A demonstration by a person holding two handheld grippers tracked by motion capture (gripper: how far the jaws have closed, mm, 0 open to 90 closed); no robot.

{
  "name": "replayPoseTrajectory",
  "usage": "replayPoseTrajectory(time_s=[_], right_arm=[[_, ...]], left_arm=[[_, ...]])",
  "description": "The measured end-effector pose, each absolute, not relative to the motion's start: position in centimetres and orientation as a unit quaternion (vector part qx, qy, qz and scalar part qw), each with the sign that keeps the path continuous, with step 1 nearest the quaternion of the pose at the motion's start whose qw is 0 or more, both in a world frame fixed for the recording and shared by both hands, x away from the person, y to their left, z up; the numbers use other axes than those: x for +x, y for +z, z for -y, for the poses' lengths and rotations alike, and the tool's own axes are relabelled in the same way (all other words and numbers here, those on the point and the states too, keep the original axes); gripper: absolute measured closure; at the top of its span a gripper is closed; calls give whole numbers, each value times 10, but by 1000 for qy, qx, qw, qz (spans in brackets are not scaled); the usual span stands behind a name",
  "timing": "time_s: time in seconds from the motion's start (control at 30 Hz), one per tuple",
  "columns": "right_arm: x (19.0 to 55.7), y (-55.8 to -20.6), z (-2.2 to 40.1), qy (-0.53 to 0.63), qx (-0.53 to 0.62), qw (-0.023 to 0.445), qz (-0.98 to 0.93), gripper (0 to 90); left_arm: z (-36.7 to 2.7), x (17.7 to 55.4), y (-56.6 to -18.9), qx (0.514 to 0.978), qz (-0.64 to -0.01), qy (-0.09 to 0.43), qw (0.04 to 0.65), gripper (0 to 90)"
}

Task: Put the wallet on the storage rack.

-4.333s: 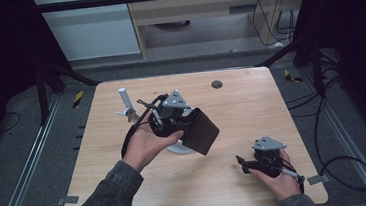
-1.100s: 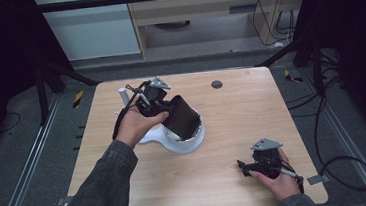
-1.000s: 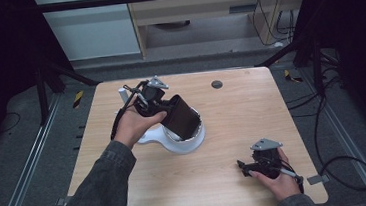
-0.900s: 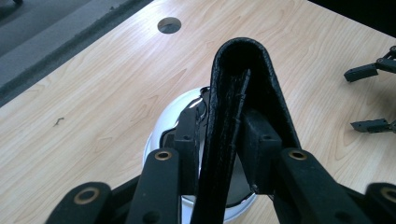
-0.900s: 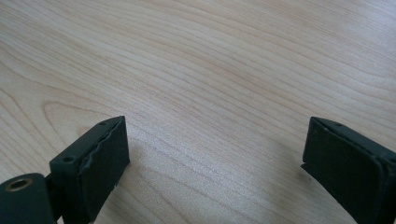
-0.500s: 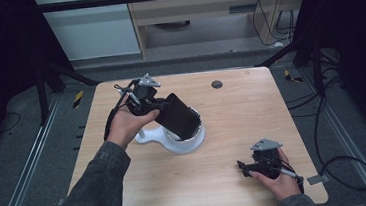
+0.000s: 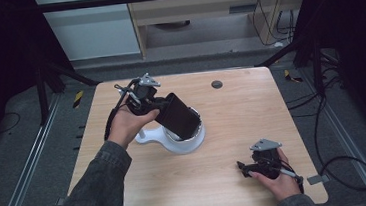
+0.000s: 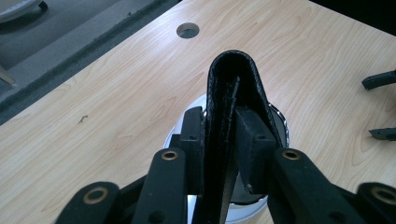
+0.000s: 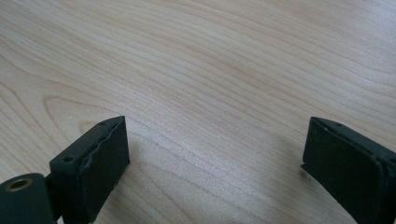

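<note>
While the left gripper (image 7: 164, 109) is working over the white stand (image 7: 177, 142):
Left gripper: pinching the black wallet (image 8: 233, 86), jaws pressing its sides.
Wallet: hanging tilted over the stand's round dish.
Right gripper (image 7: 244, 168): resting on the table (image 7: 251, 107), jaws spread, holding nothing.

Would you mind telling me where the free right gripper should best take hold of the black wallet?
Probably the folded spine end of the black wallet, approached from the right: it tilts down over the white stand, while the left gripper clamps its opposite end.
</note>
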State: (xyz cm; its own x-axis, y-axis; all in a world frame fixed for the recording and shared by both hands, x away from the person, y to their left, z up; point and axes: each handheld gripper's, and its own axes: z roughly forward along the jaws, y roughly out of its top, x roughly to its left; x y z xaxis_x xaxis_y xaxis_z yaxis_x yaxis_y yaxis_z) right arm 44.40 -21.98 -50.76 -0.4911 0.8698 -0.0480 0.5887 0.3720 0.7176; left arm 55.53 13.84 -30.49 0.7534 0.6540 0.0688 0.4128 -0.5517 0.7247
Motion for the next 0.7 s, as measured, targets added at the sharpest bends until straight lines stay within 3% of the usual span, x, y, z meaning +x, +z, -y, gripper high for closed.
replayPoseTrajectory(time_s=[0.7], right_arm=[[444,-508,219,325,457,211,-800,71]], left_arm=[[-154,554,-296,850,-319,167,384,630]])
